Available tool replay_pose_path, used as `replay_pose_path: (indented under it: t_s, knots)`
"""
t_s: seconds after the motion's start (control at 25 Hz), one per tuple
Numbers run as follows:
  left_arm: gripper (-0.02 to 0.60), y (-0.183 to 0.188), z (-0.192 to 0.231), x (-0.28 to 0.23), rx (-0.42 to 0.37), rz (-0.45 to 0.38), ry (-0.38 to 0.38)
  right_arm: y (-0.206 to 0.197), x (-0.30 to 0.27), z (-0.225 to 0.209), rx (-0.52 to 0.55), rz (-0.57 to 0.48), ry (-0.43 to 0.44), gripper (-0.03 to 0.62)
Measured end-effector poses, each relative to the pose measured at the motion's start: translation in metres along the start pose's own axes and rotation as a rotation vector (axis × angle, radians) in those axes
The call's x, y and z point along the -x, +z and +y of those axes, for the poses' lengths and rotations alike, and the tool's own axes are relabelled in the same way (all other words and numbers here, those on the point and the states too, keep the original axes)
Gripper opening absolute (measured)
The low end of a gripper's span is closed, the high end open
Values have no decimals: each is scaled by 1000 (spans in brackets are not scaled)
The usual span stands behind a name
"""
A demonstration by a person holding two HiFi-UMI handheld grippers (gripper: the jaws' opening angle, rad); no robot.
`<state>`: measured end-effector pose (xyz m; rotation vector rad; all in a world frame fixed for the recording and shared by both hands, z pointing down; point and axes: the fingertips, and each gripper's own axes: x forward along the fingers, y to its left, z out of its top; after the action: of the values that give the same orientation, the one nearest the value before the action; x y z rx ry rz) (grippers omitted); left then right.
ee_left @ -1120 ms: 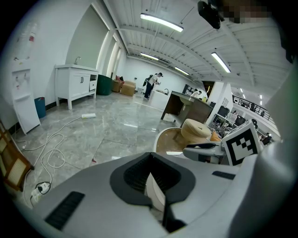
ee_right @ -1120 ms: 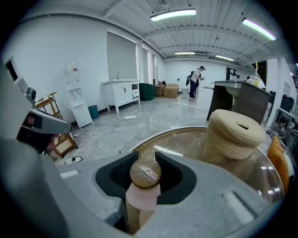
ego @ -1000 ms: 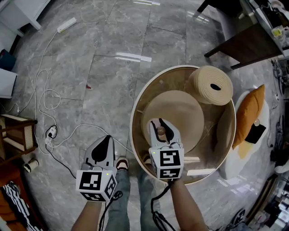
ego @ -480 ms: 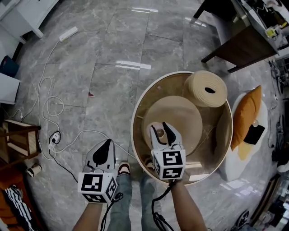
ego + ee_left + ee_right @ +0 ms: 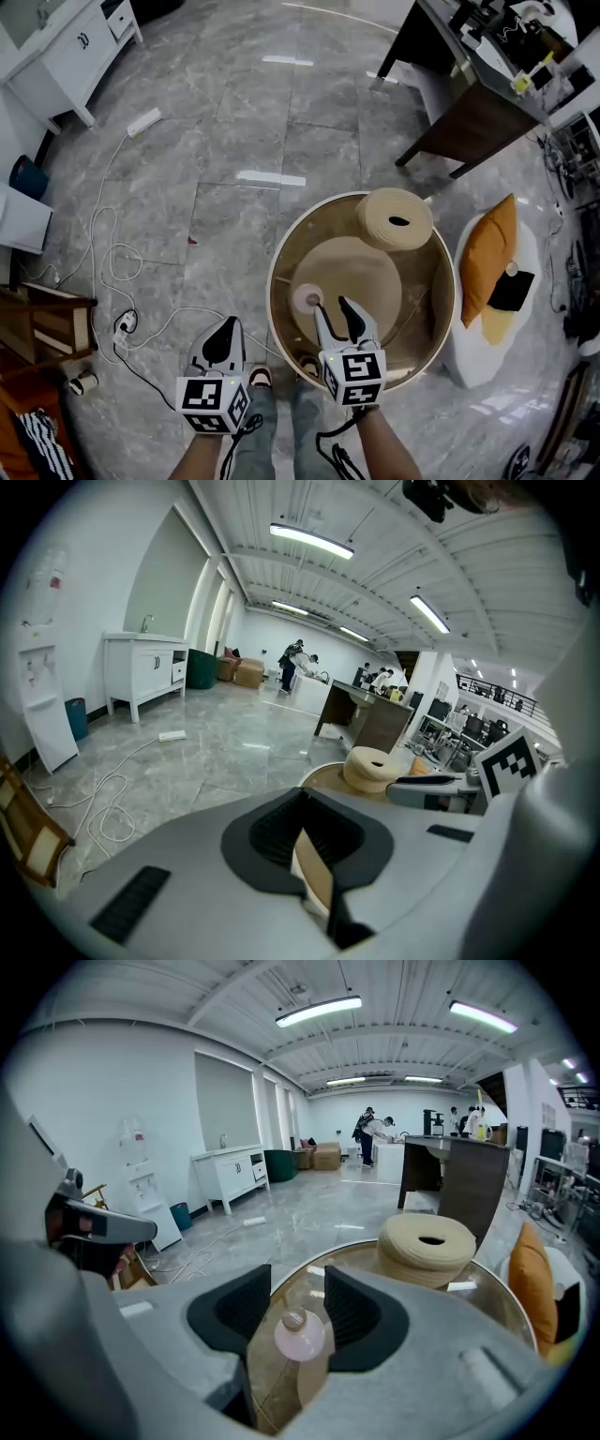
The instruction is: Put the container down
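The container (image 5: 307, 300), a small pale pink jar with a wooden knob on its lid, stands upright on the round glass table (image 5: 281, 253) near its front left rim. My right gripper (image 5: 331, 309) is just behind it, and its jaws are opening. The pads are clear of the jar. In the right gripper view the container (image 5: 299, 1333) shows in the gap ahead of the right gripper (image 5: 292, 1283), untouched. My left gripper (image 5: 222, 335) hangs over the floor left of the table, shut with nothing in it, as the left gripper (image 5: 305, 832) also shows.
A woven beige ring-shaped pouf (image 5: 395, 218) sits at the table's far side. A round wooden disc (image 5: 361, 277) lies under the glass. An orange cushion (image 5: 485, 258) rests on a white seat at the right. A white cable (image 5: 103, 244) and power strip (image 5: 142, 122) lie on the floor at the left.
The right jaws have let go of the container and drawn back from it; the jar now stands free on the glass. The head view has risen. The left gripper stays shut.
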<state>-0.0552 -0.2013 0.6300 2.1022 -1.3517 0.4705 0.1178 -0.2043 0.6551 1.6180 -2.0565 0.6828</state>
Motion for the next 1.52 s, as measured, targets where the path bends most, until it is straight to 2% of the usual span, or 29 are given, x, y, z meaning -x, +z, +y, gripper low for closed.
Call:
replay_pose_path:
  t_s: [0.2, 0.48, 0.64, 0.8, 1.0, 1.24, 1.52]
  knots:
    - [3, 54, -18, 27, -27, -47, -16, 55, 52, -9, -42, -69, -47, 166]
    - [3, 142, -49, 70, -52, -162, -46, 144, 129, -23, -23, -207, -135, 149]
    - [3, 189, -72, 98, -93, -231, -58, 182, 176, -35, -37, -280, -179, 140]
    - [3, 225, -92, 118, -132, -284, -74, 210, 219, -48, -52, -336, -229, 104]
    - [3, 248, -120, 137, -158, -321, -98, 228, 269, -69, -50, -378, -306, 6]
    - [3, 260, -150, 149, -202, -356, -140, 232, 310, -89, -47, -417, -360, 6]
    - [3, 268, -167, 144, -221, -362, -153, 226, 323, -107, -46, -401, -399, 6]
